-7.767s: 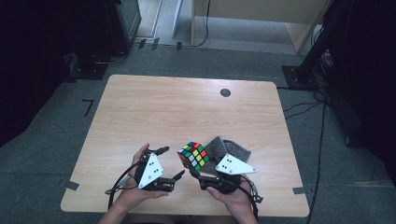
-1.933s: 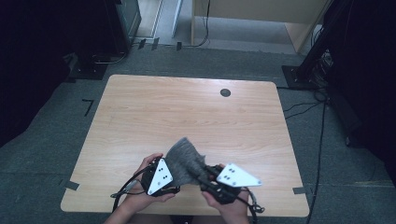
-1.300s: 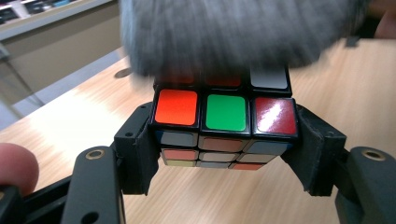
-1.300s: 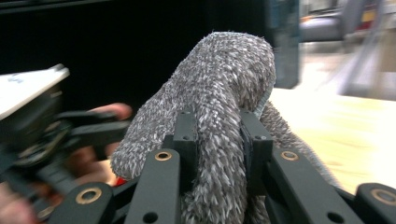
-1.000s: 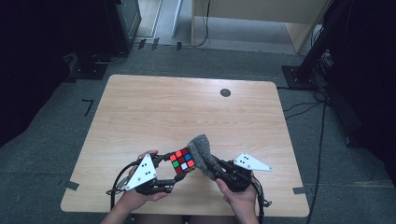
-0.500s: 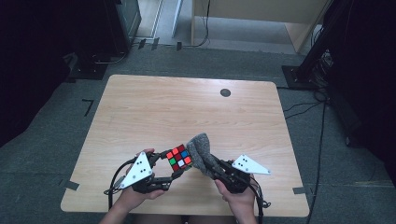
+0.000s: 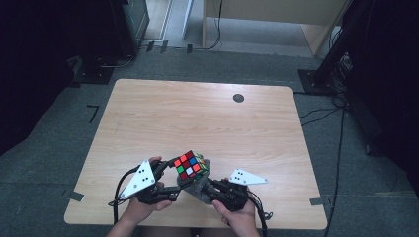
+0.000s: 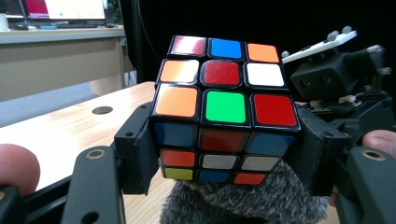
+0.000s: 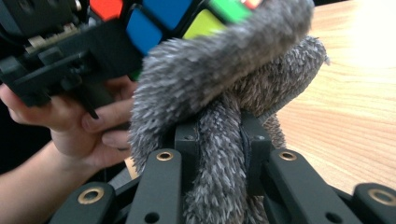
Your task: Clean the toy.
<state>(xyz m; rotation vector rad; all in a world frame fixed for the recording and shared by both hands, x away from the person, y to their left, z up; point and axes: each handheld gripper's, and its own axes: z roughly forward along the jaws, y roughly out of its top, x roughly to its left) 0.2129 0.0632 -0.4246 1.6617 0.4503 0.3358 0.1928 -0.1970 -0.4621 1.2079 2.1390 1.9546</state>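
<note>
A scrambled puzzle cube (image 7: 189,165) with coloured stickers is held above the table's near edge, my left gripper (image 7: 170,185) shut on it. In the left gripper view the cube (image 8: 224,112) sits clamped between the two black jaws. A grey fuzzy cloth (image 7: 196,186) is pinched in my right gripper (image 7: 210,187), which is shut on it. The cloth (image 9: 224,93) presses against the cube's (image 9: 159,16) underside in the right gripper view, bunched between the jaws. The cloth (image 8: 243,200) lies under the cube in the left gripper view too.
The wooden table (image 7: 197,118) has a small dark round hole (image 7: 238,98) at its far right. Dark stands and cables ring the table on the grey floor. A person's hands hold both grippers at the near edge.
The right gripper has moved the cloth down and in under the cube, from beside its right face. The left gripper and cube have stayed put.
</note>
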